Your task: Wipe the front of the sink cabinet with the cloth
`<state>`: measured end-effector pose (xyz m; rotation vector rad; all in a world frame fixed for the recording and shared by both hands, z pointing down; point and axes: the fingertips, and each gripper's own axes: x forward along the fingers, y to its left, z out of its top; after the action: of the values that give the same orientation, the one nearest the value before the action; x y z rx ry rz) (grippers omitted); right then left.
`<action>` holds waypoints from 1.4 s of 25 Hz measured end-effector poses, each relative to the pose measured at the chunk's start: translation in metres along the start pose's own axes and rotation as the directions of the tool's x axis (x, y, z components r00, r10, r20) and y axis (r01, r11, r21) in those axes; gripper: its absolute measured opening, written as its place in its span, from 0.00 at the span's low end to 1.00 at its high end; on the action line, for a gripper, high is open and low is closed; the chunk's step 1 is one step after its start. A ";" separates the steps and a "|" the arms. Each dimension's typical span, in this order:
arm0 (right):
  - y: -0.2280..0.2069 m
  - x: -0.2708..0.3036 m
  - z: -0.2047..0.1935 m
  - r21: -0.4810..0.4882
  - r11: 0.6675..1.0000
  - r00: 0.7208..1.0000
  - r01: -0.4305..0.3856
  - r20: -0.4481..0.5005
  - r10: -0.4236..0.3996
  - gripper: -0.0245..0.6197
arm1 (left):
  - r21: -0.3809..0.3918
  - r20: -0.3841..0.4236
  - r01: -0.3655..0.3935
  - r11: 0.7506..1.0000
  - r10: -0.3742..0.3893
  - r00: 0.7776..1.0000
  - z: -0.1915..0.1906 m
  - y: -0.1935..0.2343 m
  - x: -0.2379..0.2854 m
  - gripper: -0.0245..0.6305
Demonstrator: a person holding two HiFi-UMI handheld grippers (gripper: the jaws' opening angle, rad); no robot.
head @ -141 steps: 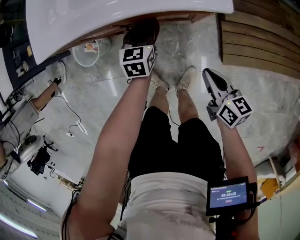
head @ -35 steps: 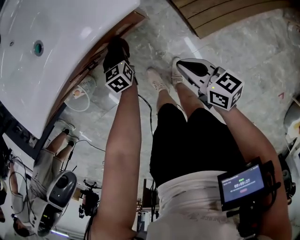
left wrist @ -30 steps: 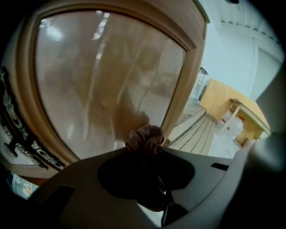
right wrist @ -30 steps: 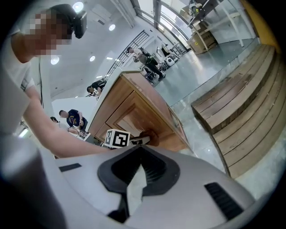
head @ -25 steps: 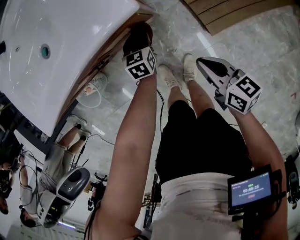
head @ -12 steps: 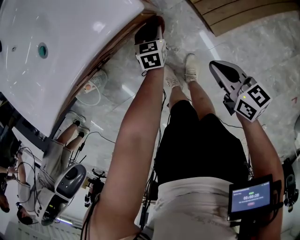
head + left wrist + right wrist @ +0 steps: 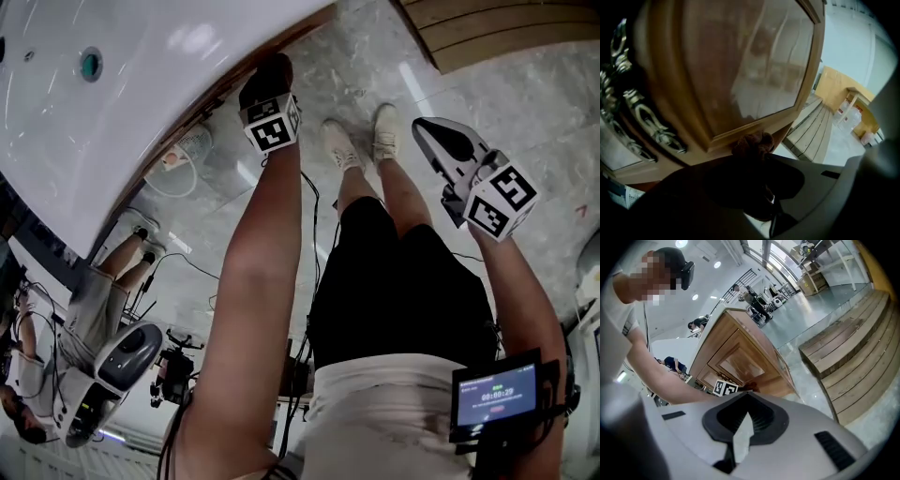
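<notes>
Both fingers of the left gripper (image 7: 757,161) clamp the cloth (image 7: 753,144) against the sink cabinet (image 7: 740,70); the right gripper (image 7: 742,430) is closed, empty.

Head view steeply down; gripper views share cabinet (image 7: 740,70), left nearest.

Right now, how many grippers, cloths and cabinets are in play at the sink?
Grippers: 2 (left gripper, right gripper)
Cloth: 1, held by the left gripper against the cabinet front
Sink cabinet: 1
Total: 4
</notes>
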<state>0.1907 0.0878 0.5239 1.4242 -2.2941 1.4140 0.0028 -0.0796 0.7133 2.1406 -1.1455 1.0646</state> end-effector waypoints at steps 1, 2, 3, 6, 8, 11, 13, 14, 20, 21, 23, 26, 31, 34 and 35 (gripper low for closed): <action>0.005 0.005 -0.001 -0.003 1.000 1.000 -0.001 -0.003 0.001 0.06 | -0.005 -0.002 -0.014 1.000 0.014 1.000 -0.007 0.014 -0.004 0.22; 0.012 0.011 -0.003 -0.008 1.000 1.000 -0.001 -0.007 0.001 0.06 | -0.011 -0.004 -0.025 1.000 0.025 1.000 -0.014 0.030 -0.009 0.22; 0.022 0.019 -0.007 -0.014 1.000 1.000 -0.001 -0.013 0.001 0.06 | -0.020 -0.005 -0.038 0.999 0.038 0.999 -0.022 0.048 -0.016 0.22; 0.041 0.037 -0.014 -0.033 0.999 1.000 -0.005 -0.031 0.004 0.06 | -0.079 -0.008 -0.087 0.993 0.087 0.996 -0.040 0.090 -0.036 0.22; 0.043 0.038 -0.013 -0.040 0.999 0.999 -0.008 -0.035 0.006 0.06 | -0.112 -0.012 -0.106 0.988 0.105 0.994 -0.046 0.096 -0.043 0.22; 0.047 0.046 -0.009 -0.055 0.998 0.999 -0.037 -0.031 0.036 0.06 | -0.099 -0.001 -0.114 0.989 0.114 0.993 -0.043 0.101 -0.053 0.22; 0.051 0.051 -0.012 -0.068 0.996 0.997 -0.063 -0.051 0.060 0.06 | -0.099 0.004 -0.118 0.988 0.119 0.993 -0.045 0.098 -0.064 0.22; 0.052 0.050 -0.015 -0.072 0.995 0.995 -0.071 -0.070 0.066 0.06 | -0.112 0.007 -0.118 0.987 0.119 0.993 -0.048 0.093 -0.072 0.22; 0.074 0.073 -0.014 -0.111 0.983 0.987 -0.145 -0.091 0.135 0.06 | -0.161 0.102 -0.100 0.982 0.117 0.988 -0.026 0.102 -0.123 0.22; 0.079 0.075 -0.014 -0.123 0.980 0.984 -0.158 -0.097 0.147 0.06 | -0.169 0.118 -0.088 0.982 0.109 0.987 -0.023 0.101 -0.132 0.22; 0.086 0.082 -0.011 -0.154 0.970 0.978 -0.189 -0.115 0.173 0.06 | -0.180 0.145 -0.072 0.981 0.099 0.985 -0.018 0.099 -0.150 0.22; 0.099 0.084 -0.005 -0.195 0.957 0.972 -0.214 -0.140 0.189 0.06 | -0.183 0.172 -0.037 0.982 0.069 0.983 -0.012 0.090 -0.183 0.22; 0.163 0.039 0.043 -0.264 0.943 0.977 -0.203 -0.112 0.179 0.06 | -0.159 0.204 0.054 0.986 -0.020 0.979 0.015 0.049 -0.294 0.22; 0.185 0.053 0.092 -0.321 0.923 0.978 -0.210 -0.054 0.203 0.06 | -0.174 0.255 0.085 0.981 -0.038 0.966 0.042 0.064 -0.321 0.22; 0.192 0.054 0.103 -0.334 0.919 0.977 -0.210 -0.037 0.210 0.06 | -0.179 0.265 0.095 0.979 -0.045 0.963 0.047 0.068 -0.329 0.22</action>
<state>0.0550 0.0022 0.3677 1.1054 -2.5949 0.9919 -0.1489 0.0047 0.4219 2.1936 -1.2230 0.6267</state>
